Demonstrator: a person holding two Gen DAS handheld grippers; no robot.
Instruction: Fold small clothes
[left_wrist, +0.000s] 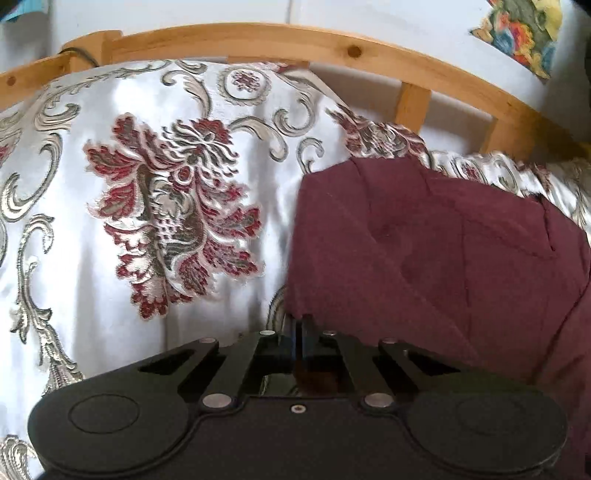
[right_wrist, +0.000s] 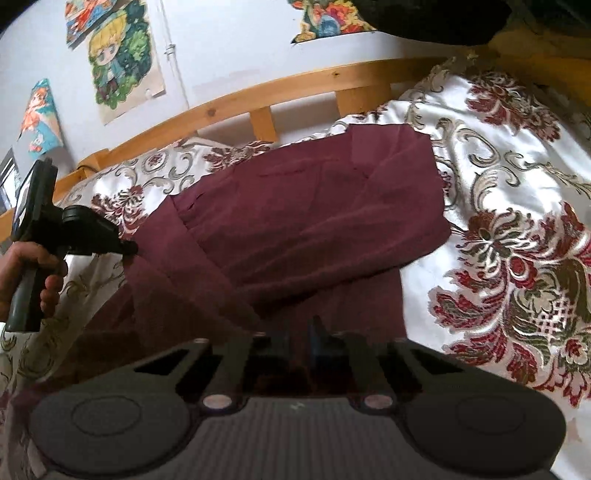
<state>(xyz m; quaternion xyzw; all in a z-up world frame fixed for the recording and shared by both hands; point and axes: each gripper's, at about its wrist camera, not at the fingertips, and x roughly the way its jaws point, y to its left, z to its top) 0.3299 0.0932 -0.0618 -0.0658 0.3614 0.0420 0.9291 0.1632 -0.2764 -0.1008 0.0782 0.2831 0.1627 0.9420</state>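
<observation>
The left claw (left_wrist: 298, 325) is clenched, its two black fingers brought together on the near left corner of the dark maroon cloth garment (left_wrist: 424, 236); the hem edge sits right at the fingertips. In the right wrist view the same left claw (right_wrist: 127, 248) appears at the garment's (right_wrist: 295, 221) far left edge, carried by a person's hand (right_wrist: 22, 273) wrapped around its black handle. The right claw (right_wrist: 314, 328) is also clenched, its fingers nearly meeting over the near edge of the maroon fabric, which passes under and between them; the picture is dim there, so the exact pinch point is hard to make out.

The garment lies spread and creased on a bed, across a shiny white bedspread with red and silver floral brocade (left_wrist: 110, 221), running from both claws away toward the far side. Nothing lies on top of it. Beyond the bedspread a curved light wooden bed rail with slats (left_wrist: 258, 40) borders the mattress. Behind the rail is a pale wall with colourful cartoon posters (right_wrist: 125, 59), and another bright picture (left_wrist: 524, 33) shows at the upper right of the left wrist view.
</observation>
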